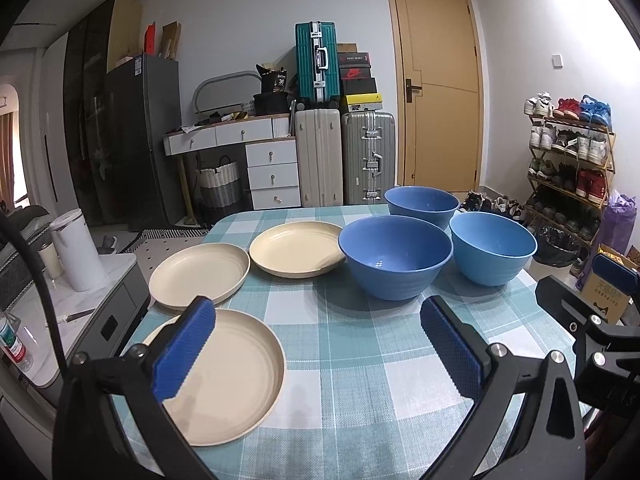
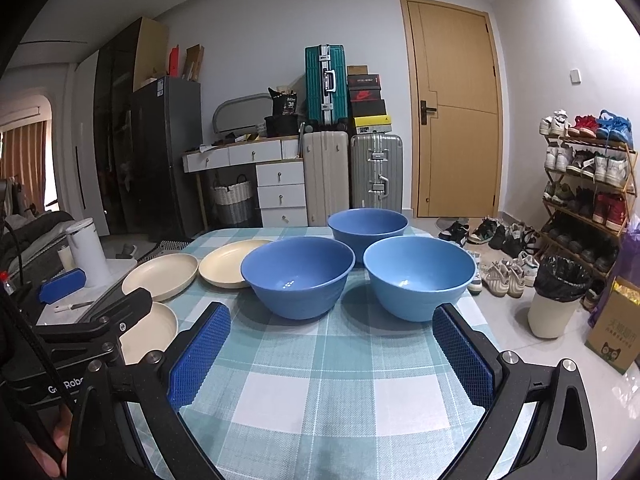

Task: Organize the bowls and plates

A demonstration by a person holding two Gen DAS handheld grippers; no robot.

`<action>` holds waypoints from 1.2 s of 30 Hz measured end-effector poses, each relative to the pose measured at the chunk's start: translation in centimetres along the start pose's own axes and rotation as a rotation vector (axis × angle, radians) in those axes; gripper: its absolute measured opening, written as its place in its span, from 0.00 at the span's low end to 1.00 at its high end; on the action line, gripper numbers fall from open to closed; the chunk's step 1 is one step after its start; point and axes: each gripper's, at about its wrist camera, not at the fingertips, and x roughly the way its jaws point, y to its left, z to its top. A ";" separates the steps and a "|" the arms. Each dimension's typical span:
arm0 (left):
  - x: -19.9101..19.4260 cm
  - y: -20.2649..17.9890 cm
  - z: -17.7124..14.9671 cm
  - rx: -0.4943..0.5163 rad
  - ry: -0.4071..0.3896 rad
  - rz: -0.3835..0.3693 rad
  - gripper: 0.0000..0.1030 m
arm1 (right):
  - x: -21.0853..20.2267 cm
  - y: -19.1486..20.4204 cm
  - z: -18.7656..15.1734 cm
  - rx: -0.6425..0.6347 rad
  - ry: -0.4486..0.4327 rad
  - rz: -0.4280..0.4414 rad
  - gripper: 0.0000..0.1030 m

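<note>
From the left wrist we see three cream plates and three blue bowls on the checked counter [image 1: 352,364], every one of them empty. The nearest plate [image 1: 232,372] lies at the near left; the middle plate [image 1: 199,273] sits just behind it, and the far plate [image 1: 297,249] lies to the right of that one, beside the darker front bowl [image 1: 396,258]. The lighter bowl [image 1: 493,248] stands to its right and the rear bowl [image 1: 422,205] behind the two. The left tool [image 1: 320,344] hangs low over the near edge with its jaws spread wide and nothing between them; its left pad overlaps the nearest plate's near-left rim in the picture, though we cannot tell whether it touches. The bowls stand ahead of the tool, apart from it. At the right edge part of the right tool [image 1: 612,276] shows.

From the right wrist the bowls fill the middle: the front bowl [image 2: 298,280], the lighter bowl [image 2: 419,278] and the rear bowl [image 2: 367,229], all empty. The right tool [image 2: 332,350] is likewise spread wide and holds nothing, with the two front bowls just ahead of its pads. This view alone shows a white bin [image 2: 554,304] lined with a black bag on the floor to the right, and the left tool's frame covering part of the nearest plate [image 2: 154,330]. The middle plate [image 2: 160,276] and far plate [image 2: 224,266] lie behind it.
</note>
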 end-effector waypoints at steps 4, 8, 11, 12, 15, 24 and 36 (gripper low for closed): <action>0.0 0.0 0.0 0.002 0.001 0.000 1.00 | -0.1 0.1 0.0 -0.003 -0.005 -0.008 1.00; 0.1 0.0 -0.1 0.002 0.006 -0.001 1.00 | -0.2 0.1 0.0 -0.004 -0.002 -0.011 1.00; 0.0 0.1 -0.1 0.002 0.007 -0.001 1.00 | -0.3 0.3 0.0 -0.007 -0.001 -0.021 1.00; 0.0 0.1 -0.1 0.003 0.007 -0.001 1.00 | -0.3 0.2 0.0 -0.006 -0.001 -0.015 1.00; 0.1 0.1 -0.1 0.002 0.011 0.002 1.00 | -0.6 0.1 0.0 0.001 -0.004 0.027 1.00; 0.3 0.2 -0.2 -0.002 0.022 0.003 1.00 | -0.1 0.0 0.1 0.017 0.019 0.021 1.00; 0.3 2.0 0.4 -0.037 0.054 0.030 1.00 | 0.5 -0.5 0.1 0.030 0.052 0.011 1.00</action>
